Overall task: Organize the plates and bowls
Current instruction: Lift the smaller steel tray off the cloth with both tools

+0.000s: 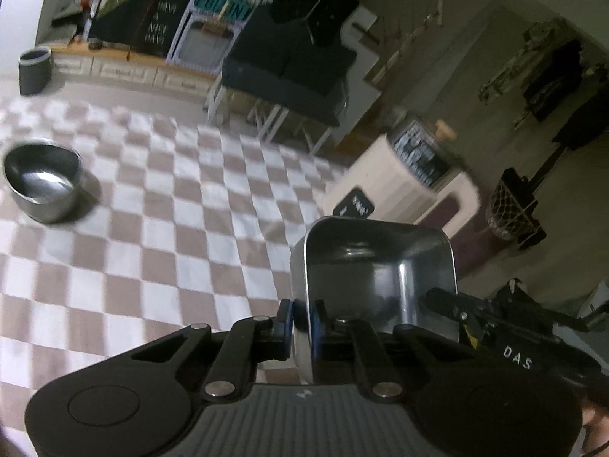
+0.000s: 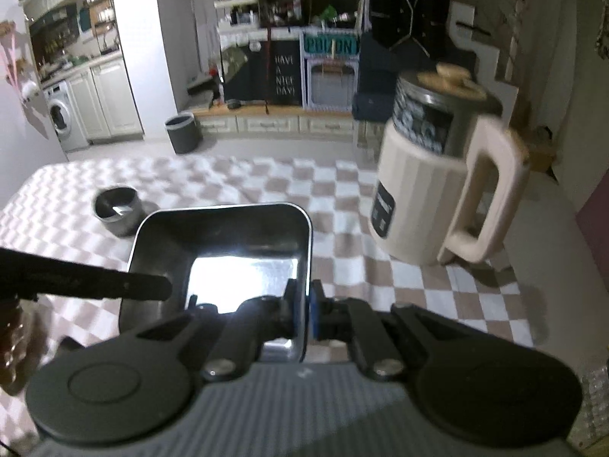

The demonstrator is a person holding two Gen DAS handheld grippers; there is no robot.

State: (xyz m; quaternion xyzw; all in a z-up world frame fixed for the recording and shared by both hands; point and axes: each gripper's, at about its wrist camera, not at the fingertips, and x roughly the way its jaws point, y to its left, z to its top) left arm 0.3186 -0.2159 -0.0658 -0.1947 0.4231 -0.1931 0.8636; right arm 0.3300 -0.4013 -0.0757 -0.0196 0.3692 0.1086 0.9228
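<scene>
Both grippers hold one rectangular steel tray (image 1: 377, 266), lifted over a checkered tablecloth. My left gripper (image 1: 302, 321) is shut on the tray's left wall. My right gripper (image 2: 304, 310) is shut on the right wall of the same tray (image 2: 228, 243). Each gripper shows in the other's view as a black bar at the tray's opposite side. A round steel bowl (image 1: 43, 182) stands upright on the cloth at the far left; it also shows in the right wrist view (image 2: 118, 209), beyond the tray's left corner.
A cream electric kettle (image 2: 437, 175) with a big handle stands on the table to the right of the tray, also in the left wrist view (image 1: 411, 175). The table's far edge is behind it. A dark waste bin (image 2: 182, 131) stands on the floor beyond.
</scene>
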